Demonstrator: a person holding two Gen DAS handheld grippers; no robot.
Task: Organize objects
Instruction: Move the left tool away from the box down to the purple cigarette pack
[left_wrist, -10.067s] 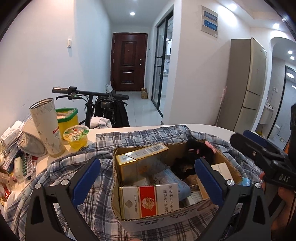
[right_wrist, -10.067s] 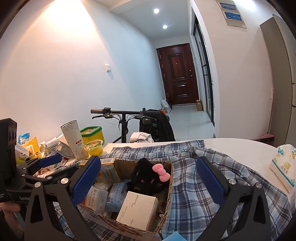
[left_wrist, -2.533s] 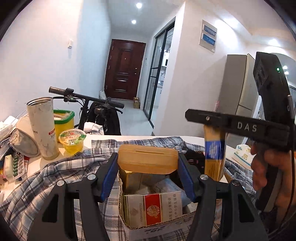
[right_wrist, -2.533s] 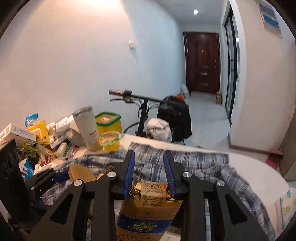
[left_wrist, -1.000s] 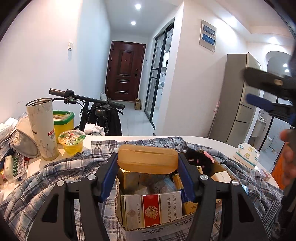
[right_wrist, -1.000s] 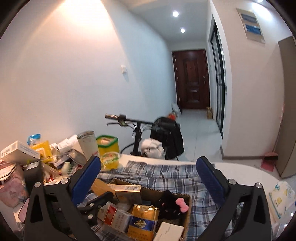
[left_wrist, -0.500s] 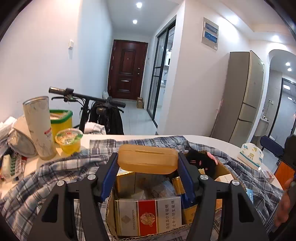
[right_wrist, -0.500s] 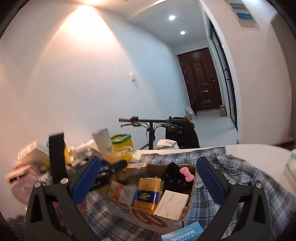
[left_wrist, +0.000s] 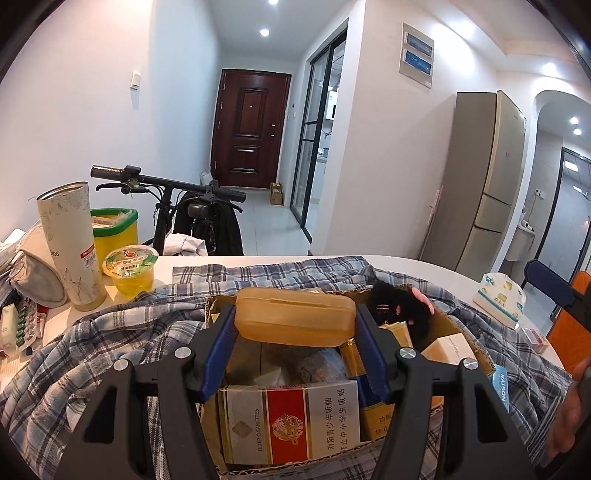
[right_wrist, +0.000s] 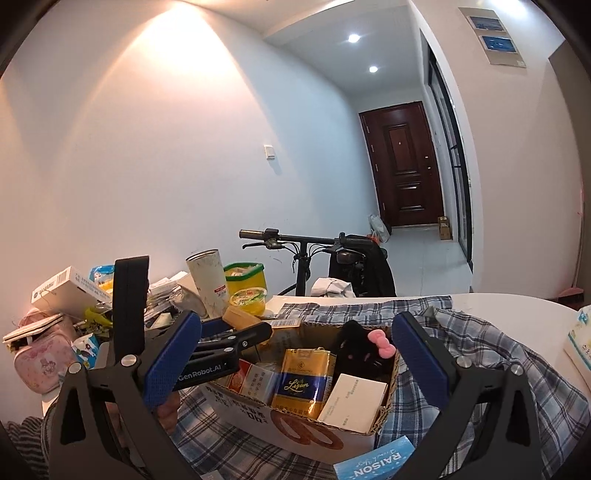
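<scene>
Above the open cardboard box (left_wrist: 443, 325), a tan plastic case (left_wrist: 295, 317) is pinched by the left tool (left_wrist: 295, 332); lowering inside is judged next, while the right tool (right_wrist: 295, 354) is spread empty.

Amber case (left_wrist: 294, 317); blue-grey plaid cloth (left_wrist: 110, 332); blue-and-gold carton (right_wrist: 303, 384); pink bow (right_wrist: 383, 341)

Both views are bright and sharp, lit by recessed ceiling spotlights (left_wrist: 264, 32) down the far hallway. In the right wrist view a warm glow washes the upper left wall (right_wrist: 177, 55). Fisheye distortion bends the walls and door frames, and black vignetting fills the corners. Shadows are soft; glare shows faintly on the far floor tiles (left_wrist: 271, 225).
</scene>
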